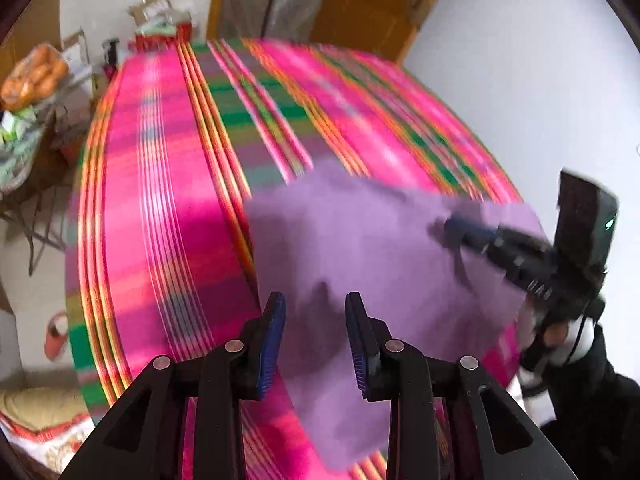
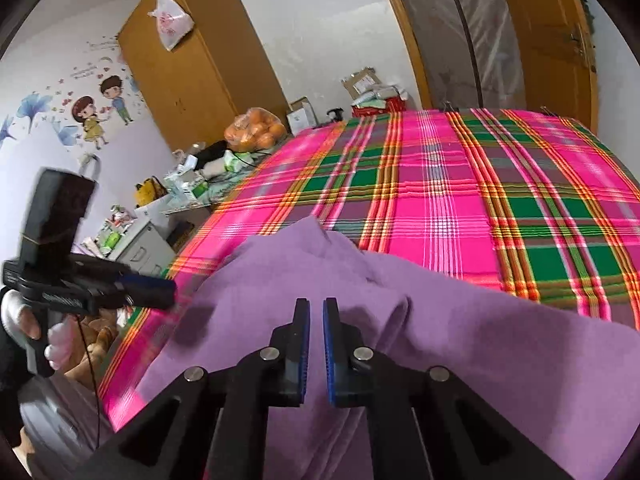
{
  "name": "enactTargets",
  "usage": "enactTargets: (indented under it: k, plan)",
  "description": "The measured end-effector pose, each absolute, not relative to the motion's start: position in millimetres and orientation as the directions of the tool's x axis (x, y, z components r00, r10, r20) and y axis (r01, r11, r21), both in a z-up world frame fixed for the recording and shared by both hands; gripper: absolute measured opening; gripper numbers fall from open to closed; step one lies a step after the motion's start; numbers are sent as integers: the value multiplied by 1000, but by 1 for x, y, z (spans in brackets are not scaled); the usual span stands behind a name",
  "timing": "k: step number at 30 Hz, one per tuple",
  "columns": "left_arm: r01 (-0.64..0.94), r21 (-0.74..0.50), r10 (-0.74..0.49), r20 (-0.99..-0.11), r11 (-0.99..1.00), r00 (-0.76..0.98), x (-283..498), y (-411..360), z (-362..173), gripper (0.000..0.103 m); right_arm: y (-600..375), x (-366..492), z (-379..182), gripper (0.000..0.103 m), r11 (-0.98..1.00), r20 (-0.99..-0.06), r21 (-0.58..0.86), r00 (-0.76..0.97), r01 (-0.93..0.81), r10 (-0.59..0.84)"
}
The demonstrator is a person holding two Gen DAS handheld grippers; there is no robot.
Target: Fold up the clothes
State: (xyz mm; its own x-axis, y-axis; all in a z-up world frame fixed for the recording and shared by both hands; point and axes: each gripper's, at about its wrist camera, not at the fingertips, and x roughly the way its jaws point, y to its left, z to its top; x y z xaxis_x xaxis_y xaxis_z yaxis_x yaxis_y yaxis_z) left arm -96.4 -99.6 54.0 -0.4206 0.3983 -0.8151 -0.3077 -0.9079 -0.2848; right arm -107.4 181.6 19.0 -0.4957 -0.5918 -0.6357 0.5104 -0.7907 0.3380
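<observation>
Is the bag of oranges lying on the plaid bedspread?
No: the bag of oranges sits on a cluttered side table beside the plaid bedspread.

Home bedroom, lived-in. Ahead of the jaws lay a bed w/ pink-green plaid sheet [image 2: 460, 200]; beyond it, up-left, stood a wooden wardrobe [image 2: 192, 80] w/ plastic bag [image 2: 170, 20], cartoon wall stickers [image 2: 100, 108] & a cluttered side table w/ bag of oranges [image 2: 256, 134]. Wooden door [image 2: 548, 40] stood up-right of the jaws.
</observation>
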Motion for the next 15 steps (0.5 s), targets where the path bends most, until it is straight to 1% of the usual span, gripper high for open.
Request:
enactTargets:
  k: [1, 3, 4, 5, 9, 10, 12, 15]
  plan:
    - [-305, -276, 392, -806, -912, -443, -101, -99, 56, 32, 180, -116, 14, 6, -800, -648, 346, -491, 491, -582]
    - [-293, -269, 380, -814, -917, -440, -115, -92, 48, 32, 189, -130, -1, 0, -812, -672, 402, -466, 424, -576]
    - [-287, -267, 374, -821, -920, -432, -120, -88, 42, 32, 196, -134, -5, 0, -794, -651, 453, -458, 405, -605]
    - [-279, -262, 363, -833, -924, -418, -126, -87, 37, 32, 199, -136, -6, 0, -784, -642, 473, -453, 402, -619]
    - [-272, -230, 324, -865, -935, -384, -146, -72, 15, 32, 200, -133, -8, 0, -781, -631, 463, -463, 419, -623]
    - [-274, -215, 311, -871, -937, -379, -150, -69, 10, 35, 200, -134, -9, 0, -778, -628, 470, -460, 418, -627]
    - [-277, -191, 292, -872, -942, -392, -153, -66, 9, 37, 201, -138, -11, 0, -763, -616, 500, -451, 410, -646]
    - [-273, -166, 267, -882, -948, -389, -153, -63, 9, 38, 206, -144, -17, 0, -729, -588, 562, -431, 391, -684]
